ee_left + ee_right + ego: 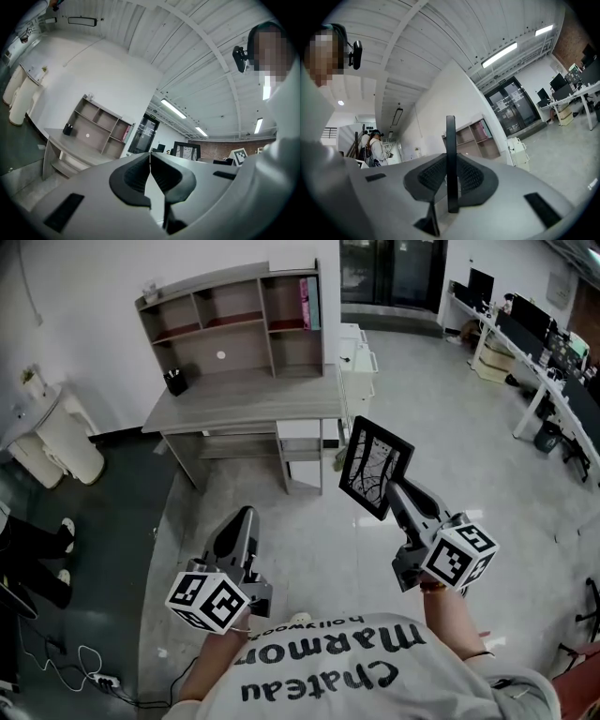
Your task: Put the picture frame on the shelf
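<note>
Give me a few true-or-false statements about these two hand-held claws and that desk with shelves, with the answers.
1. The right gripper is clamped on the picture frame. True.
2. The picture frame stands on the shelf. False: the frame is held in the air, short of the shelf.
3. The left gripper holds nothing, and its jaws are closed together. True.
4. The black cup sits on the floor. False: the cup stands on the desk, near its left end.
5. Pink books stand in the shelf's top right compartment. True.
</note>
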The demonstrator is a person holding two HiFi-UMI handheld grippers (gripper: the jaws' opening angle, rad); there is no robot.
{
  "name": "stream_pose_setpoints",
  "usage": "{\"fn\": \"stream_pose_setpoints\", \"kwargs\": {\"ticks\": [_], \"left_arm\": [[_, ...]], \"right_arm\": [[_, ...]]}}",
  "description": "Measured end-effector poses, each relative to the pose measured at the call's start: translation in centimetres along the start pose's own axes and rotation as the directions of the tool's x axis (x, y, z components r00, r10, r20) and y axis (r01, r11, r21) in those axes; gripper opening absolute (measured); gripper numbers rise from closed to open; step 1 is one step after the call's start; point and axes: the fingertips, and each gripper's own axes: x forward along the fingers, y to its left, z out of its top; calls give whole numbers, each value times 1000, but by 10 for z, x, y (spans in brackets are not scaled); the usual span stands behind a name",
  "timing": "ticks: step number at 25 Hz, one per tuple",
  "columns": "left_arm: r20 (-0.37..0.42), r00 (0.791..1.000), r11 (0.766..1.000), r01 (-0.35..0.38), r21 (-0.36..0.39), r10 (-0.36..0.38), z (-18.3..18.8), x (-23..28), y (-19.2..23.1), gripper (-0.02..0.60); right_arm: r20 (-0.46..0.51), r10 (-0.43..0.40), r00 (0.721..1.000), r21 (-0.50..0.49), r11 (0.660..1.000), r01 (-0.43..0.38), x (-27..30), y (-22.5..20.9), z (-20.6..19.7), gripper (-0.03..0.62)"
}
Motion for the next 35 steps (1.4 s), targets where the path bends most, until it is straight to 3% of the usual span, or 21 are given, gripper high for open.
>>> {"fn": "stream_pose_setpoints", "kwargs": {"ticks": [12,21,30,35], "left_arm": [[12,999,997,51,54,-52,63,59,109,20],[-33,999,1000,16,-18,-16,61,94,168,20],[9,999,999,-39,6,38,36,123,190,20],[25,997,997,-73,-5,73,50,195,210,17]], "right_arm": [[36,-32,999,-39,999,34,135,12,3,69],[-45,-64,997,-23,998,63,202,-5,-6,69],[-34,-11,999,-31,999,9,236,-52,-19,69],[-67,23,997,-30,999,-25,301,-97,10,69]]}}
